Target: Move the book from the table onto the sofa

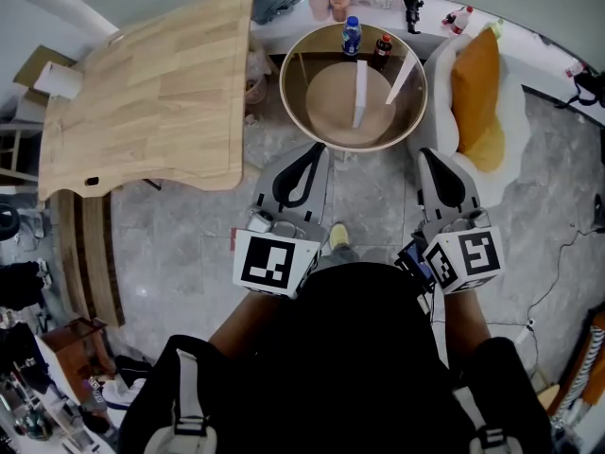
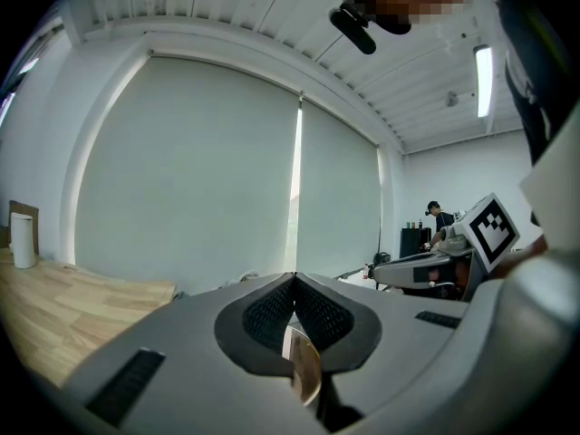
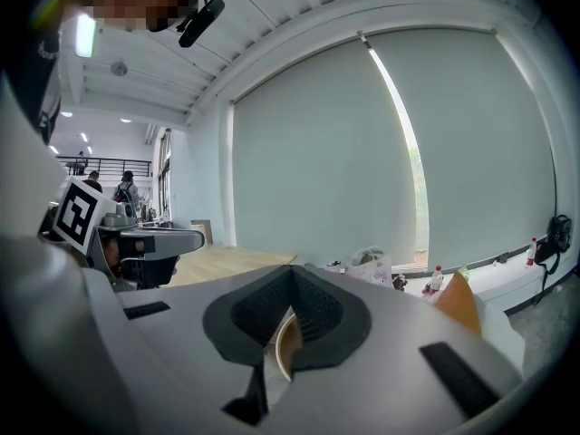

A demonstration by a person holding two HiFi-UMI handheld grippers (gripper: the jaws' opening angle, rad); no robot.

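Observation:
I cannot make out a book in any view. My left gripper (image 1: 316,151) and right gripper (image 1: 427,155) are held side by side, close to the person's body and over the grey floor. Both point at a round wooden-rimmed table (image 1: 293,112). Each is shut, with nothing between the pads. In the left gripper view its jaws (image 2: 294,279) meet at the tips, and the right gripper's marker cube (image 2: 494,229) shows at the right. The right gripper's jaws (image 3: 292,270) also meet. A white sofa (image 1: 518,112) with an orange cushion (image 1: 475,93) stands right of the round table.
A large light-wood table (image 1: 151,93) fills the upper left, with a white roll (image 1: 59,80) at its far corner. A blue-capped bottle (image 1: 352,36) and a dark bottle (image 1: 383,50) stand at the round table's far rim. Clutter lines the back ledge and the lower left floor.

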